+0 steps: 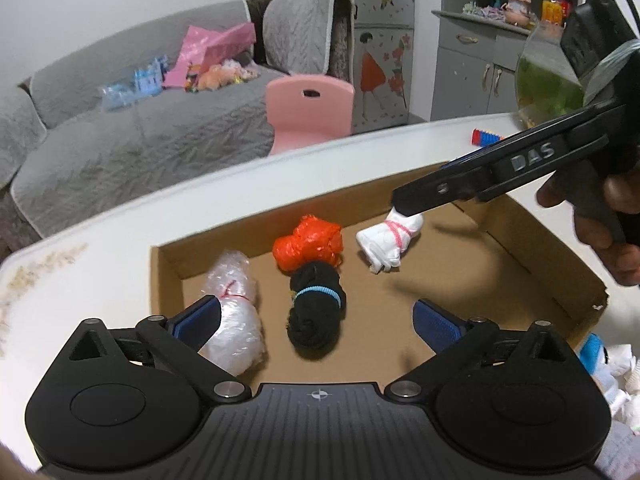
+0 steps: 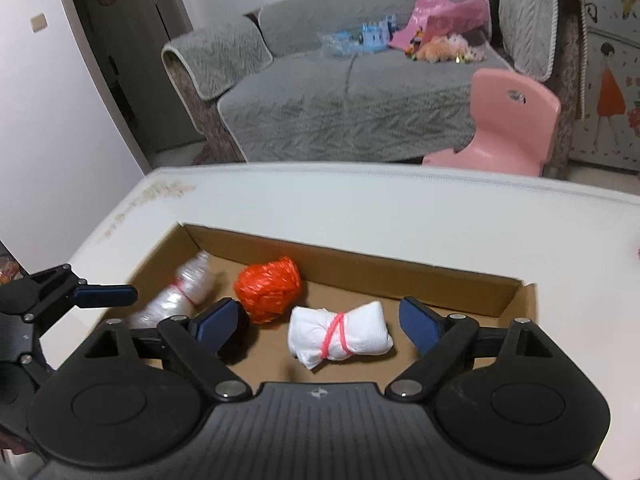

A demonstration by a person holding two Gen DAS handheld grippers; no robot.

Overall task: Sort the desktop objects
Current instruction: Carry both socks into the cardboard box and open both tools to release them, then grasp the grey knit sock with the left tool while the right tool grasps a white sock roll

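An open cardboard box [image 1: 168,264] on the white table [image 1: 120,232] holds several tied bundles. My left gripper [image 1: 318,326] stands open above a black bundle [image 1: 316,312] with a blue band; its pads do not touch it. A clear plastic bundle [image 1: 236,320] lies by its left finger, and an orange bundle [image 1: 308,248] lies farther in. My right gripper [image 2: 318,322] is open with a white bundle [image 2: 340,336] tied in pink between its fingers, untouched. In the left wrist view the right gripper [image 1: 404,206] hovers over that white bundle [image 1: 384,242]. The box's far wall [image 2: 400,272] runs behind the orange bundle [image 2: 268,294].
A hand [image 1: 612,232] holds the right gripper. On the table's far right stand a fish bowl [image 1: 548,88] and a coloured toy [image 1: 486,138]. White crumpled items [image 1: 616,380] lie right of the box. A pink chair [image 2: 508,120] and grey sofa [image 2: 340,100] are beyond.
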